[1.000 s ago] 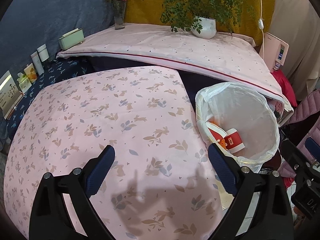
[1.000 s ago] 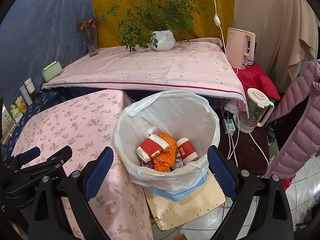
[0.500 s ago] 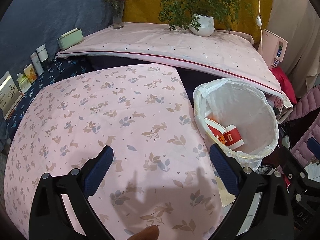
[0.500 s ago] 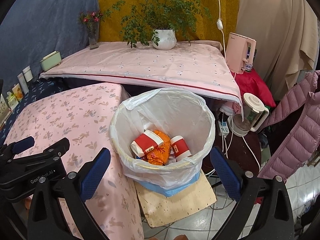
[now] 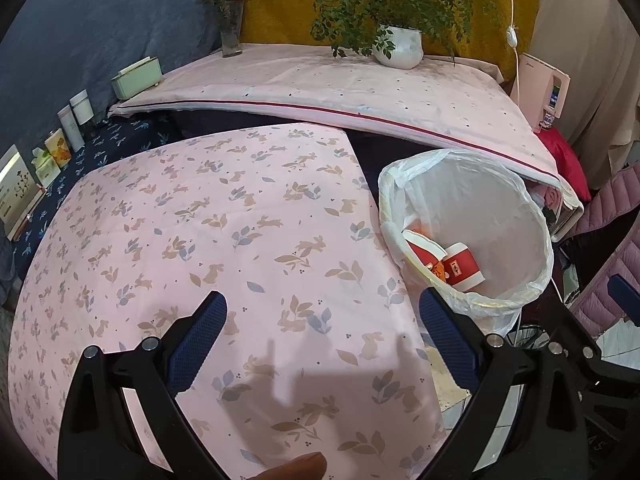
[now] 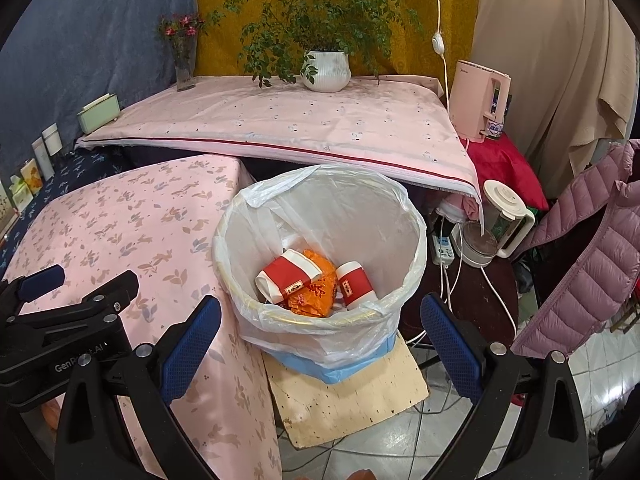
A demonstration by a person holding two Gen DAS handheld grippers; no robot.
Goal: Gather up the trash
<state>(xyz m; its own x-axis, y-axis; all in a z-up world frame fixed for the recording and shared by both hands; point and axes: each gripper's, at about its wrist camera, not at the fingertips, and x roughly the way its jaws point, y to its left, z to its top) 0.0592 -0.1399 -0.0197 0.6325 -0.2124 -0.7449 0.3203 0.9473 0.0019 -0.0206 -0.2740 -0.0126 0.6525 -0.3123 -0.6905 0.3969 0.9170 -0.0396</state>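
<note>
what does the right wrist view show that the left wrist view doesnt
Only the right wrist view shows the clear kettle, the board under the bin, and the orange wrapper's full face.

Only the left wrist view shows the framed card at far left.

Both show the lined trash bin holding red paper cups, the flowered tablecloth, the potted plant, and open, empty grippers: left, right.

Potted plant (image 6: 326, 68), kettle (image 6: 500, 220), pink tablecloth (image 5: 200, 220)
</note>
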